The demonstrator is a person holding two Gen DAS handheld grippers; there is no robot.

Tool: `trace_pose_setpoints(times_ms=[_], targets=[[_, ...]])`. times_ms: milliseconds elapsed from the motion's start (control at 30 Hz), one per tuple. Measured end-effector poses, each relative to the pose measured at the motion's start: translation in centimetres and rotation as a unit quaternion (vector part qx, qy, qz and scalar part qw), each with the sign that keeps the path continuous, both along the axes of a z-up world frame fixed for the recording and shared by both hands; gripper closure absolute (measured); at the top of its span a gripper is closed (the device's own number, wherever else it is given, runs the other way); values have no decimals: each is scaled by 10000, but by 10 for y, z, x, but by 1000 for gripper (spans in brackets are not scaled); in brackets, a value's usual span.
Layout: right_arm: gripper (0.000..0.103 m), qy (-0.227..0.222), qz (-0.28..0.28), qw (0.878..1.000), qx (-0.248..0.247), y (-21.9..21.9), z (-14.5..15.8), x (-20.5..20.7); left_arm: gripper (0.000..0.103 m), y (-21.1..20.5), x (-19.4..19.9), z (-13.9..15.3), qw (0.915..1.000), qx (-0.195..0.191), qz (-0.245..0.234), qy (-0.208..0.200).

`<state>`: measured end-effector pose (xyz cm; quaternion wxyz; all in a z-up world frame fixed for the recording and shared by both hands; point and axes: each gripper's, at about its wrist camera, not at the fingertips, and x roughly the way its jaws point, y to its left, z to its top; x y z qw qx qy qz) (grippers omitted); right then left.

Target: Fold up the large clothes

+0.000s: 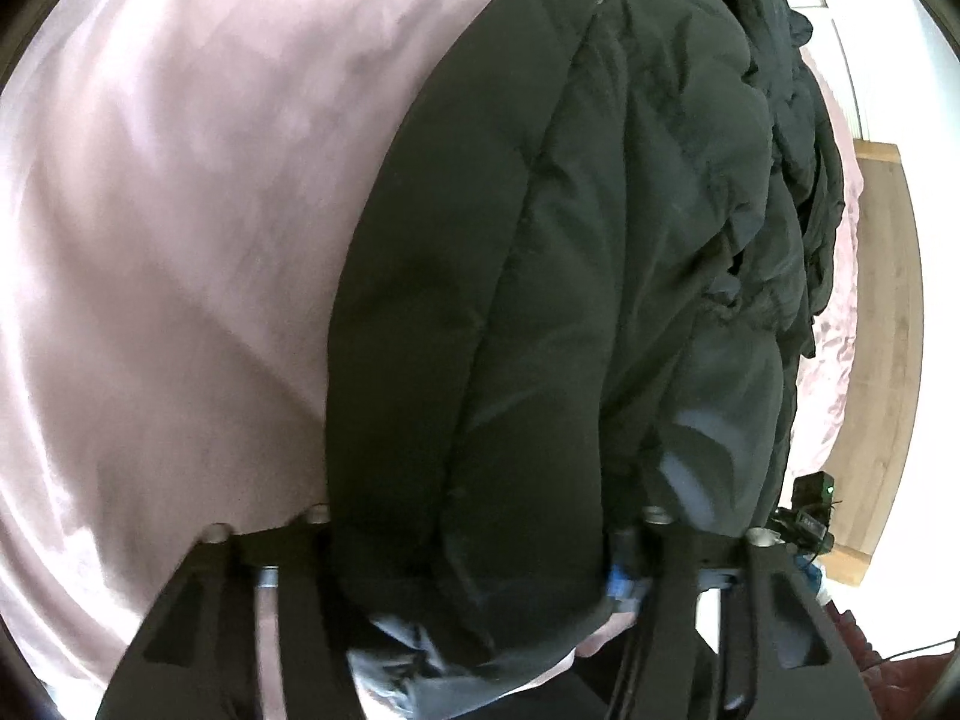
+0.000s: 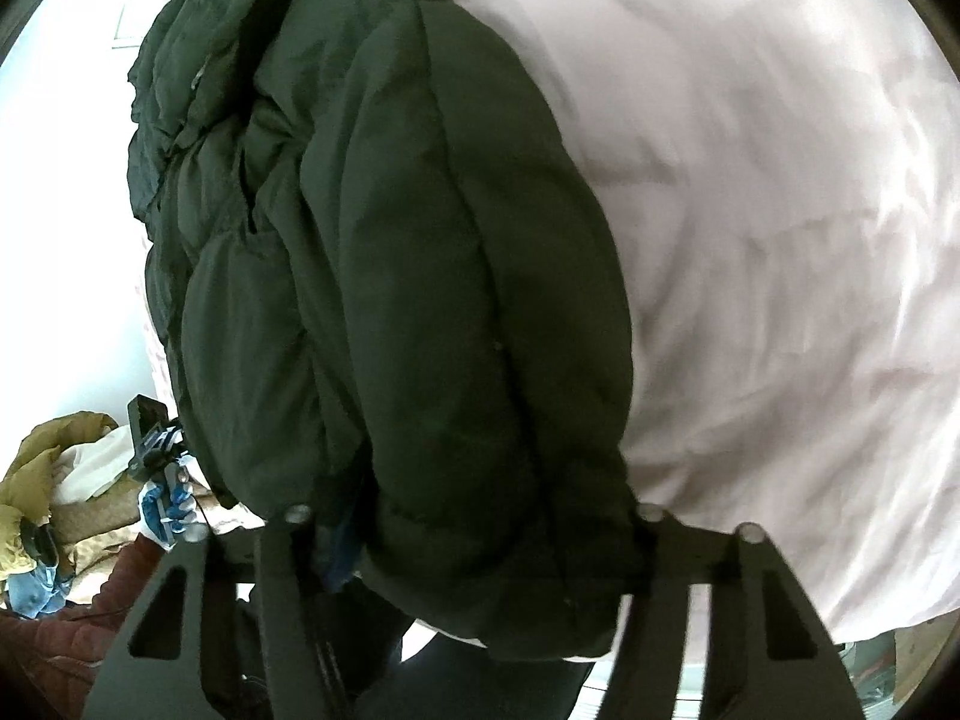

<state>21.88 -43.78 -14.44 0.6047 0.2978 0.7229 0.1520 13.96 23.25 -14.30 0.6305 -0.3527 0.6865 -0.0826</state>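
Dark puffy jacket (image 1: 570, 270) lies lengthwise on the pink bedsheet (image 1: 168, 240), bunched into a long roll running away from both cameras; near end hangs over the bed edge toward the holder.

Left gripper (image 1: 474, 528): jaws part-spread, padded hem bulging up between them and filling the gap; fabric appears pressed on both sides, so judged a pinch on the jacket's near end.

Right gripper (image 2: 468, 516): same picture; thick hem wedged between the jaws, judged gripped.

Reason for the hold, as a judgement: both grippers take the same near edge at two spots side by side, so the bulky end can be lifted evenly and carried over the rest for a fold; one grip alone would let the padding sag.

Jacket sits directly ahead of each gripper, touching it; far end is crumpled near the bed's far side.

Other clothes (image 2: 60, 468) lie heaped off the bed, well apart.
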Motion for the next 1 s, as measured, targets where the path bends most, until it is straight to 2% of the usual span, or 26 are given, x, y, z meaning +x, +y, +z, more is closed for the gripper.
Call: trace_pose_setpoints(times_ms=[200,400,700,1000], targets=[[61,-23,97,10000,-5,12,4,6,74,-8,4,7,9998,152,-133,-59],[75,-136,111,9998,51,16,13,5,84,-22,3,19,9994,261,-169,-133],[81,-413,30,9989,215,15,34,16,89,-12,7,47,9985,69,353,-410],[84,-1032,-413,9931,376,-11,66,43,91,-15,44,91,9929,-132,640,-994]])
